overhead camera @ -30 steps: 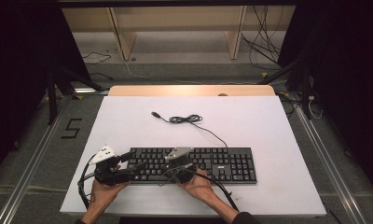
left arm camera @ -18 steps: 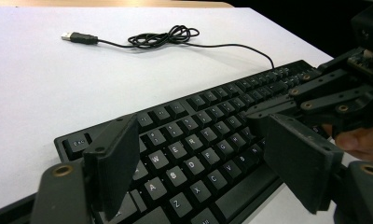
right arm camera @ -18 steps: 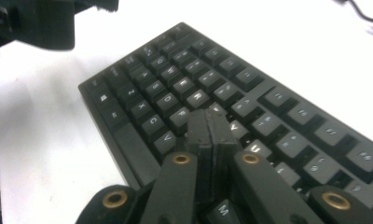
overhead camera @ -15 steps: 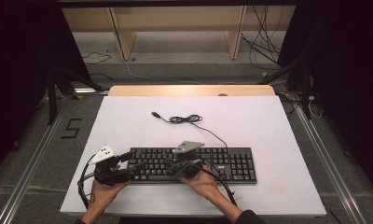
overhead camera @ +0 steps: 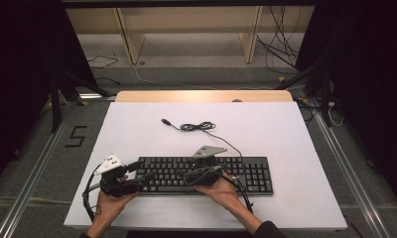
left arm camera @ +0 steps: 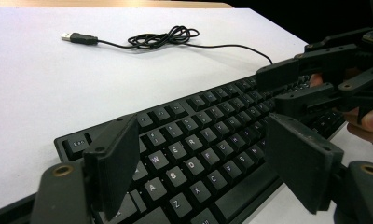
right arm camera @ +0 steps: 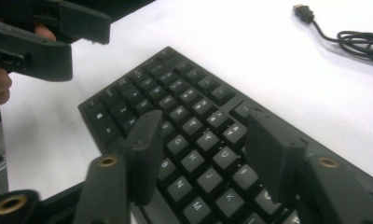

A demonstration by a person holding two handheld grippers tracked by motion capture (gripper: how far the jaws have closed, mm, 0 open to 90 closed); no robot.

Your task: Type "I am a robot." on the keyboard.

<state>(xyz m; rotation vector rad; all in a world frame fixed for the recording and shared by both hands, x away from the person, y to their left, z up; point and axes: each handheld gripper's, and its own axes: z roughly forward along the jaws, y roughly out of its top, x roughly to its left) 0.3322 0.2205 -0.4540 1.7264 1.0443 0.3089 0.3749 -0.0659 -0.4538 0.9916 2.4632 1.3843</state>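
Note:
A black keyboard (overhead camera: 246, 171) lies along the near part of the white table (overhead camera: 286, 134). Its cable (overhead camera: 197, 127) sits in a loose coil behind it and ends in a USB plug (overhead camera: 165, 121). My left gripper (overhead camera: 143, 177) is open at the keyboard's left end, its jaws spread low over the letter keys (left arm camera: 194, 158). My right gripper (overhead camera: 182, 176) hovers over the keyboard's middle and points left. Its jaws have just been opening and now stand open over the keys (right arm camera: 194, 140), with nothing between them. The two grippers face each other closely: right gripper (left arm camera: 292, 86), left gripper (right arm camera: 44, 37).
A wooden strip (overhead camera: 201, 95) runs along the table's far edge, with shelving and loose floor cables behind it. Dark curtains close in both sides. A "5" mark (overhead camera: 75, 136) is on the floor at the left. Bare table surface lies behind and right of the keyboard.
My right gripper has lifted off the keys, shifted slightly right, and its jaws have opened from shut. The left gripper has stayed put.

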